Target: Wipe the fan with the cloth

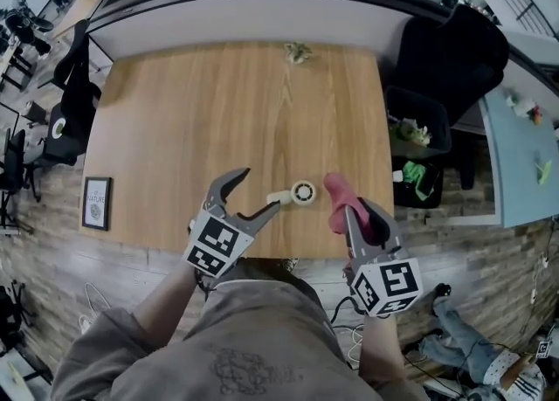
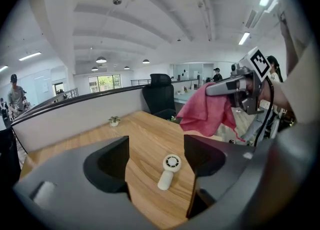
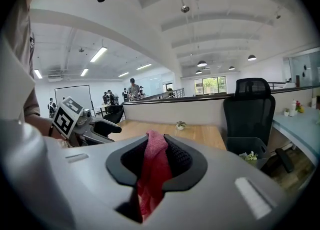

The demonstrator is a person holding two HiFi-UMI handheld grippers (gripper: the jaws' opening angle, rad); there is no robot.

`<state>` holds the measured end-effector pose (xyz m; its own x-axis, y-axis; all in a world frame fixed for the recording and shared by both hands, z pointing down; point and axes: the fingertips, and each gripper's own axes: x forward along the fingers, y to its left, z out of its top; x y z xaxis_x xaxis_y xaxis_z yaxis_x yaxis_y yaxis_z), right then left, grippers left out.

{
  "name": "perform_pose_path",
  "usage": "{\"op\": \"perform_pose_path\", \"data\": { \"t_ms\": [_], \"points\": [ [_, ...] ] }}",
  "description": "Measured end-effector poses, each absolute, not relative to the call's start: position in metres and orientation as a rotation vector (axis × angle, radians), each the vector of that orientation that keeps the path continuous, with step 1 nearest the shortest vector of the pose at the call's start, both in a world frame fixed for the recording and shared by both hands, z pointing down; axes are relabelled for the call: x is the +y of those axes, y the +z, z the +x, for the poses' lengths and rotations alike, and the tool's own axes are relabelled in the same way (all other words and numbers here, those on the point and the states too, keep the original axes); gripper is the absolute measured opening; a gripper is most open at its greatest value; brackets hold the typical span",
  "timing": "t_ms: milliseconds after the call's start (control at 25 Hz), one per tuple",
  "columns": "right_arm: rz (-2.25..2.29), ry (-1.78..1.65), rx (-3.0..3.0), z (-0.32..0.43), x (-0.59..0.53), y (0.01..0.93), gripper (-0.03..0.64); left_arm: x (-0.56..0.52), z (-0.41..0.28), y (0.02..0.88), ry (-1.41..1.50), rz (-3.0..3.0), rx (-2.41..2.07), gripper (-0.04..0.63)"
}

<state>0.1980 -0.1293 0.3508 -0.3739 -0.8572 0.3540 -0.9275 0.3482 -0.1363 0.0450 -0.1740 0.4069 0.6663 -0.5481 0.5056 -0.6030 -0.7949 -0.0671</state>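
Near the front edge of the wooden table (image 1: 175, 128), the left gripper (image 1: 260, 190) is held wide open and empty, and the right gripper (image 1: 356, 209) is clamped on a pink cloth (image 1: 339, 198). The small fan (image 1: 295, 194) is laid flat between them, its handle pointed toward the left gripper and its head just beside the cloth.

Plain pink-red cloth (image 1: 337, 201). Off-white fan (image 1: 297, 194), darker round grille. Light-brown tabletop (image 1: 201, 120), streaky wood grain. Grey left gripper (image 1: 260, 190) and right gripper (image 1: 359, 216), both with black fingers (image 2: 112, 163) and cubes carrying black-and-white square markers. Black chair (image 1: 450, 54), upper right of head view. Black-edged picture frame (image 1: 96, 203), lower left. Green plant (image 1: 298, 52), top centre.
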Motion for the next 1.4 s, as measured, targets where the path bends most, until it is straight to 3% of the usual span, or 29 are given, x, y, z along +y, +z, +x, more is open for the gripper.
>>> {"op": "perform_pose_path", "data": {
  "t_ms": [1040,1400],
  "points": [
    [1.614,0.777,-2.192,0.192,-0.146,0.49,0.072,-0.168,0.06,0.627,1.3,2.562,-0.561,0.328],
    [1.649,0.792,-2.157,0.2,-0.15,0.502,0.072,-0.165,0.064,0.658,1.383,2.547,-0.504,0.258]
  ]
}}
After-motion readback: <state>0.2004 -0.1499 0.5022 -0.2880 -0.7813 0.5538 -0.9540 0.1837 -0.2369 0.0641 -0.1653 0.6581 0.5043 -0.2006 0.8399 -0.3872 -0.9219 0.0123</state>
